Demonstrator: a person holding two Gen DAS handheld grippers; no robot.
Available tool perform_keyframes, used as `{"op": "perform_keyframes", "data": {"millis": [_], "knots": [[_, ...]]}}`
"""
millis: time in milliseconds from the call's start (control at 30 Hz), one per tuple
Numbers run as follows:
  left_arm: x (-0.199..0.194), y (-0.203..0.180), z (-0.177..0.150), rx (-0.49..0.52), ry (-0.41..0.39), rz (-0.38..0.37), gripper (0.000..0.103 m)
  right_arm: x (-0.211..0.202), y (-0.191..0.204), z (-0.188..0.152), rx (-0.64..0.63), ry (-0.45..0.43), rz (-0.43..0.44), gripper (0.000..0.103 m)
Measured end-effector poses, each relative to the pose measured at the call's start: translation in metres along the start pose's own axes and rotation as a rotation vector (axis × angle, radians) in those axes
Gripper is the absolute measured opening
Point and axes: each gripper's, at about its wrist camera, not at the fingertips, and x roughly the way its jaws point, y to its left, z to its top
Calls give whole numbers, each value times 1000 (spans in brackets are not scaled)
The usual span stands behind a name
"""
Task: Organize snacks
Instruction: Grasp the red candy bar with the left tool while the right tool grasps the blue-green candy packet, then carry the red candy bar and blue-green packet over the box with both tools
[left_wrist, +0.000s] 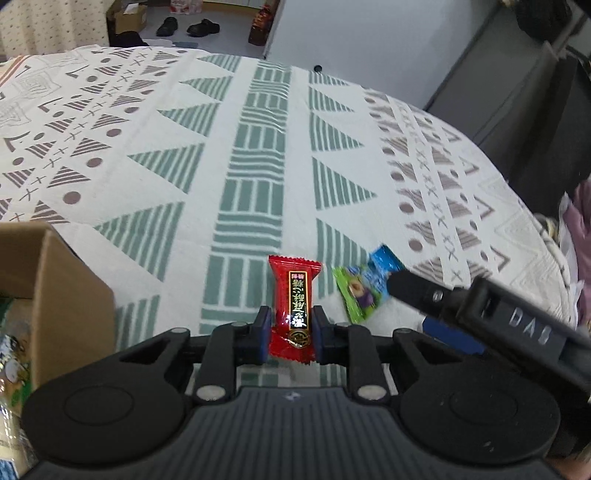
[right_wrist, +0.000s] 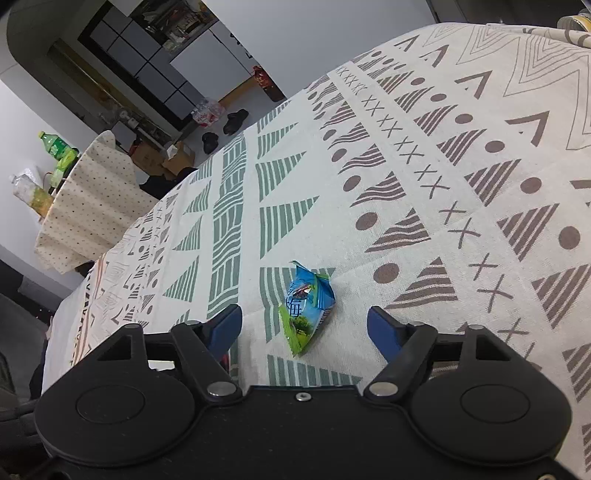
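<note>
Left claw (left_wrist: 289, 332) is clamped on a red candy (left_wrist: 294, 312) held above the patterned tablecloth (left_wrist: 147, 129) near a box (left_wrist: 55, 280), while the right claw (right_wrist: 304, 325) is spread wide around a blue-green packet (right_wrist: 308, 306), apparently lying on the cloth.

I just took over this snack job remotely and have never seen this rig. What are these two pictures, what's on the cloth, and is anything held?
There is no robot arm: a person holds one two-finger gripper in each hand, and each carries a fisheye camera looking forward along its jaws. The left wrist view shows the left gripper shut on a red candy; a cardboard box with snacks inside stands to its left. The right wrist view shows the right gripper, jaws wide open and holding nothing, with a blue and green candy lying on the patterned tablecloth between them. The same candy appears in the left view too.
</note>
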Motion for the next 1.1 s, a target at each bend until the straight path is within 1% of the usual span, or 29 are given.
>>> {"op": "perform_keyframes", "data": {"millis": [200, 300, 333, 400, 433, 567, 633, 867, 1100], "knots": [[-4, 9, 6, -20, -10, -7, 21, 12, 2, -1, -7, 10, -16, 69], [-5, 12, 7, -27, -14, -6, 21, 22, 6, 0, -27, 2, -21, 64], [-5, 14, 7, -33, -14, -6, 21, 25, 8, 0, -35, -1, -23, 59], [-7, 16, 7, -39, -17, -6, 21, 28, 11, -1, -52, -1, -24, 44], [-8, 17, 6, -40, -18, -4, 21, 30, 12, -1, -57, 10, -24, 34], [-12, 21, 5, -44, -25, 0, 21, 20, 19, -4, -85, 25, -24, 32], [-15, 21, 4, -42, -30, 6, 21, 10, 25, -4, -102, 10, -5, 31], [-31, 20, -1, -42, -47, 26, 21, -18, 33, -3, -112, -13, 18, 29], [-60, 12, -5, -30, -89, 39, 21, -47, 43, -3, -132, -56, 71, 29]]}}
